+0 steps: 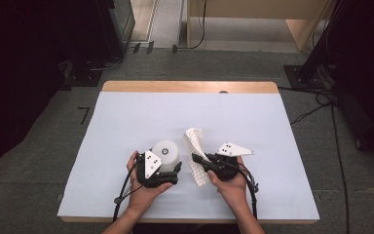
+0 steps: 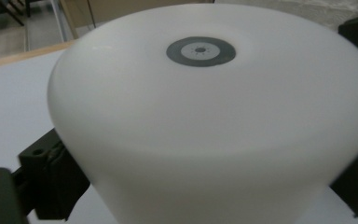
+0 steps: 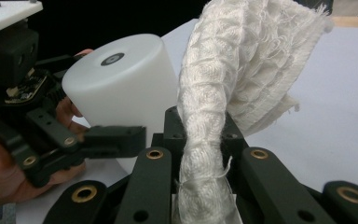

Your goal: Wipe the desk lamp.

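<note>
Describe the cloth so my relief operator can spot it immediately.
On the white table mat, look near the front edge, at the right gripper. The cloth is the crumpled white waffle-textured rag pinched in its jaws, standing up frayed and floppy, unlike the smooth white cylinder beside it.

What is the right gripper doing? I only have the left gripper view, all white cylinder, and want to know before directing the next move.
Observer: The right gripper is shut on a white woven cloth, bunched between its jaws.
Operator: Is the cloth on the table?
Observer: No, it stands up from the jaws, above the table.
Operator: Where is it relative to my cylinder?
Observer: Just right of the white cylinder, which the left gripper clamps.
</note>
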A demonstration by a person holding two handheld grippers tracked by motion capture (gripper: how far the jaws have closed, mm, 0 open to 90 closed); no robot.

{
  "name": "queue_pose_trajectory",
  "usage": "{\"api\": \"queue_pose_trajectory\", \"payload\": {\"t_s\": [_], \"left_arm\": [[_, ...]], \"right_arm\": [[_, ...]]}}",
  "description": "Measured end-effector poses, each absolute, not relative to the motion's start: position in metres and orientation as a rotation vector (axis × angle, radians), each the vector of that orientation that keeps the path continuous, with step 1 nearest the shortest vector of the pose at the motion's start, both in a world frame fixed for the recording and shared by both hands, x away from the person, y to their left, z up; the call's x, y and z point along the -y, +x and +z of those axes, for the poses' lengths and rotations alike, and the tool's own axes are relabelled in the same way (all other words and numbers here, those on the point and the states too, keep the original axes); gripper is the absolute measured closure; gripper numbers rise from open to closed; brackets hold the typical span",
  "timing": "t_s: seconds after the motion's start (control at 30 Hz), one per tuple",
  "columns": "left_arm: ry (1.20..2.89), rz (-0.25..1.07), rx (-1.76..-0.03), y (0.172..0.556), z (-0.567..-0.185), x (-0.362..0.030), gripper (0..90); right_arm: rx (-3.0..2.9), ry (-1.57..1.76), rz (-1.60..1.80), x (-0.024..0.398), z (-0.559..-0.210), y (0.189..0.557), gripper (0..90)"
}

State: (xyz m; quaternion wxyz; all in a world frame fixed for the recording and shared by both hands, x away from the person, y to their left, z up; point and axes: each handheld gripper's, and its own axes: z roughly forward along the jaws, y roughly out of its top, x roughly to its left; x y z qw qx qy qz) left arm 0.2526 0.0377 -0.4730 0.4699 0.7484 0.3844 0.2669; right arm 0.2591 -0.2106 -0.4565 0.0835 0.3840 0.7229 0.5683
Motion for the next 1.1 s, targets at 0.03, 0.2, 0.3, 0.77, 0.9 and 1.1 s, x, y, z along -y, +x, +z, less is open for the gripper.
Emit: {"api": "queue_pose_trajectory", "payload": {"t_s": [0.03, 0.2, 0.3, 0.77, 0.9, 1.1], "left_arm": [[1.832, 0.637, -0.931, 0.253, -0.473, -0.040, 6.9], [1.828, 0.514, -0.877, 0.262, -0.471, -0.054, 8.7], [1.750, 0.352, -0.822, 0.269, -0.465, -0.070, 8.8], [1.796, 0.237, -0.584, 0.267, -0.451, -0.074, 8.9], [1.863, 0.265, -0.585, 0.266, -0.457, -0.065, 8.8], [1.851, 0.271, -0.605, 0.268, -0.457, -0.066, 8.8]], "right_arm": [[-2.167, 1.143, 1.689, 0.210, -0.458, 0.259, 79.2], [-2.189, 1.142, 1.671, 0.205, -0.462, 0.260, 79.2], [-2.203, 1.142, 1.671, 0.203, -0.464, 0.260, 79.2], [-2.240, 1.061, 1.698, 0.189, -0.461, 0.254, 79.6], [-2.196, 0.995, 1.750, 0.193, -0.447, 0.250, 79.6], [-2.185, 0.947, 1.780, 0.195, -0.435, 0.245, 79.5]]}}
